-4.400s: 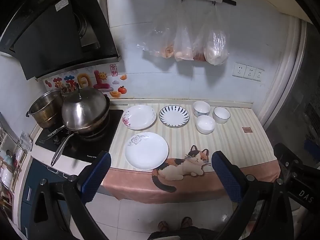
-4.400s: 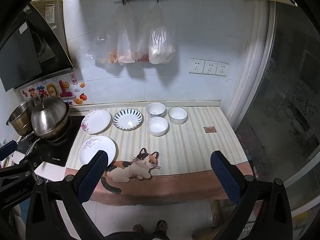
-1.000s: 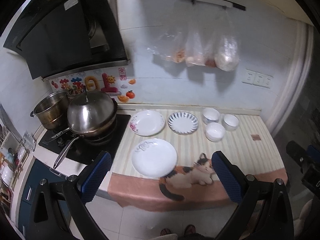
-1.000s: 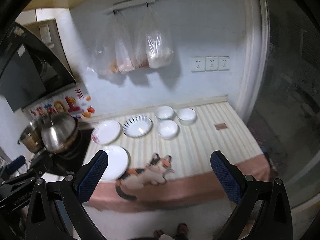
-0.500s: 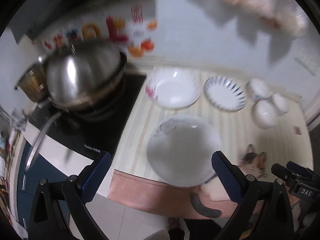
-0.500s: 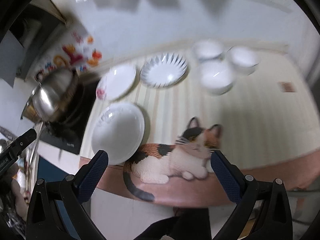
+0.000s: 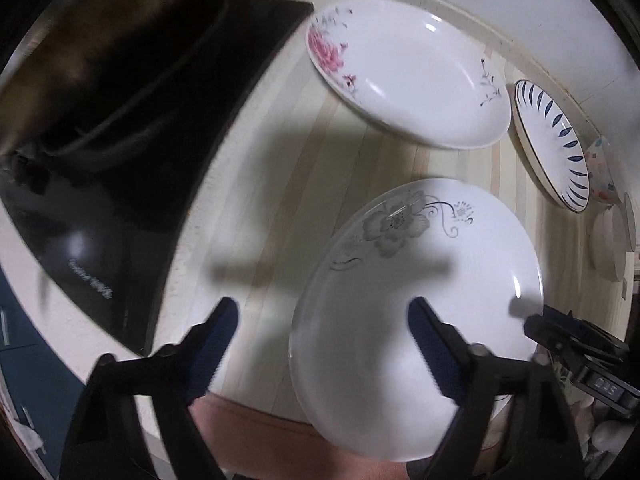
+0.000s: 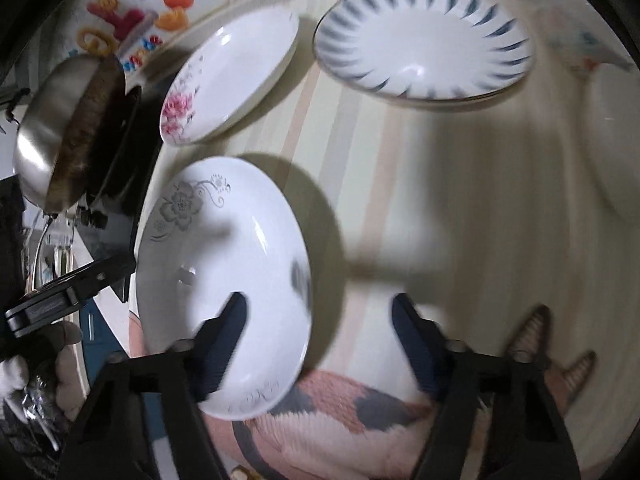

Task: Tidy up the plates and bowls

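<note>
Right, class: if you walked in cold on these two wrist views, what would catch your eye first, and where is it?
The big white plate with the grey flower fills the near edge of the striped counter, with both grippers, left and right, straddling opposite rims, jaws just closing but not yet pressing. Behind it lie the pink-flower plate and the blue-petal plate, with a steel pot lid at the left.

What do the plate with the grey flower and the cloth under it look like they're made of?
The plate with the grey flower looks like glazed ceramic or porcelain: glossy white, with sharp light glints and a printed grey flower at the rim. It could be melamine; the look alone doesn't settle it. The cloth seems a matte woven fabric, with pale stripes, no shine, and a cat picture with thread-like texture.
</note>
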{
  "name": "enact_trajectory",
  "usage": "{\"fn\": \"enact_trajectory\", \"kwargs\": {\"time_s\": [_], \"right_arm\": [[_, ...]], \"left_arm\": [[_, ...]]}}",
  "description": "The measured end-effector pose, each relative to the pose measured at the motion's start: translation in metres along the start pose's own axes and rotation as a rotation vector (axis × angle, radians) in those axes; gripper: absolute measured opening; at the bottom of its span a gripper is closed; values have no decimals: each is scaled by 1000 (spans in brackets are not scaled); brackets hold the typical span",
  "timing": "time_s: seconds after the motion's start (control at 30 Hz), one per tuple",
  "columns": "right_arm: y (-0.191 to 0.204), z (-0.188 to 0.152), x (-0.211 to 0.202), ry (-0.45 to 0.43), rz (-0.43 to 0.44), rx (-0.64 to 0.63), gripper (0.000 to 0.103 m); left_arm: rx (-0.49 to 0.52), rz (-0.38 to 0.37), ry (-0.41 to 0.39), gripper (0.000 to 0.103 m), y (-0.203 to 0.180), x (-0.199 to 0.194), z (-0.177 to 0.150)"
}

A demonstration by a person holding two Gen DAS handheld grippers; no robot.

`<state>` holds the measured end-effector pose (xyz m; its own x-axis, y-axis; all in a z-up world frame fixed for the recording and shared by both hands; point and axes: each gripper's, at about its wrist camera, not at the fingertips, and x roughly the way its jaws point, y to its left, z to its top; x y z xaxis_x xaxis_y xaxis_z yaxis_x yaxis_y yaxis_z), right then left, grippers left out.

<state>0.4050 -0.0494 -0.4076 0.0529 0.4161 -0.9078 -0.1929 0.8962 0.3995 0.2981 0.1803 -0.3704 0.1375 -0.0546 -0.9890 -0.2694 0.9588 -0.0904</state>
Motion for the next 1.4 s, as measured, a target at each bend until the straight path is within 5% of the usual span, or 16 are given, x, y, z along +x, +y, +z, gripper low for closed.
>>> {"fn": "enact_trajectory", "kwargs": {"time_s": [0.17, 0.27, 0.73, 1.1, 1.4], "right_arm": [[9, 8, 26, 73, 35, -17, 33], [15, 9, 30, 80, 63, -27, 19], [-12, -12, 1, 86, 88, 17, 18], [-84, -40, -69, 18, 58, 119, 18], [-124, -48, -69, 9, 40, 178, 18]], "left_arm": [[34, -30, 47, 49, -4, 13, -10], [57, -20, 42, 45, -11, 13, -19], [119, -70, 4, 45, -59, -24, -61], [250, -123, 10, 45, -127, -24, -51], [286, -95, 35, 45, -156, 0, -37]]}}
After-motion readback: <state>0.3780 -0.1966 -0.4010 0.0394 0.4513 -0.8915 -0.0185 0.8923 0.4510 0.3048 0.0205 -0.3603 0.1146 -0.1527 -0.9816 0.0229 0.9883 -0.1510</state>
